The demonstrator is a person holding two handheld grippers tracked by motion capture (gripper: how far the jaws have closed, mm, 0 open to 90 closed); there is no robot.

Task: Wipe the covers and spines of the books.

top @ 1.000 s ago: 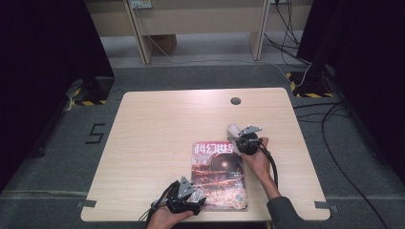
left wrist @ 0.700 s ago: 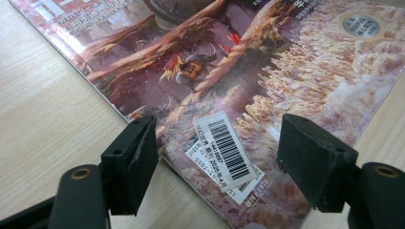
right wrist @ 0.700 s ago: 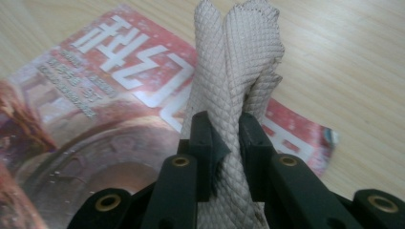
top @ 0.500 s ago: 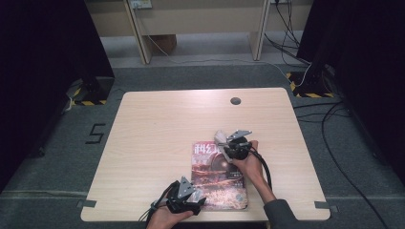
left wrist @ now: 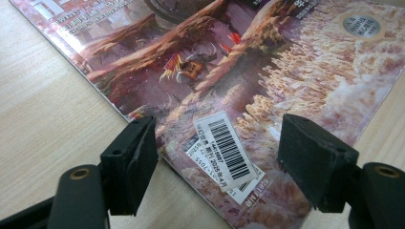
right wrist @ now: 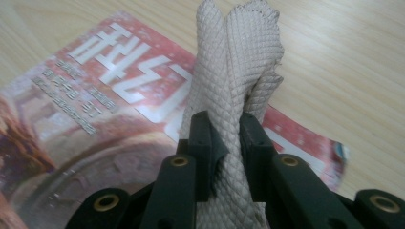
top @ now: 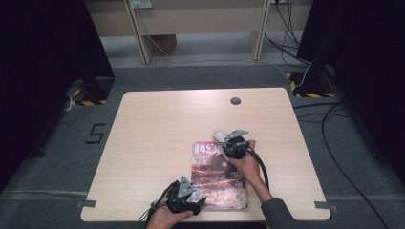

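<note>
- Right tool (right wrist: 224, 138) pinches a folded beige cloth (right wrist: 234, 71) between its jaws; the quilted fabric sticks up past the tips.
- In the high view the right tool (top: 228, 141) is over the magazine's (top: 217, 176) top right corner, with the cloth (top: 219, 135) poking out toward the bare bench (top: 157, 124).
- Magazine lies flat near the bench's near edge, cover up, red title band at its far end.
- Left tool (left wrist: 217, 148) jaws wide apart, nothing gripped; they straddle the magazine's (left wrist: 267, 62) near left corner, where a barcode sticker (left wrist: 229, 150) sits.
- Left tool (top: 186, 194) low at the near bench edge, left hand (top: 165, 217) behind it.
- Whether the left jaws touch the cover: can't tell.
</note>
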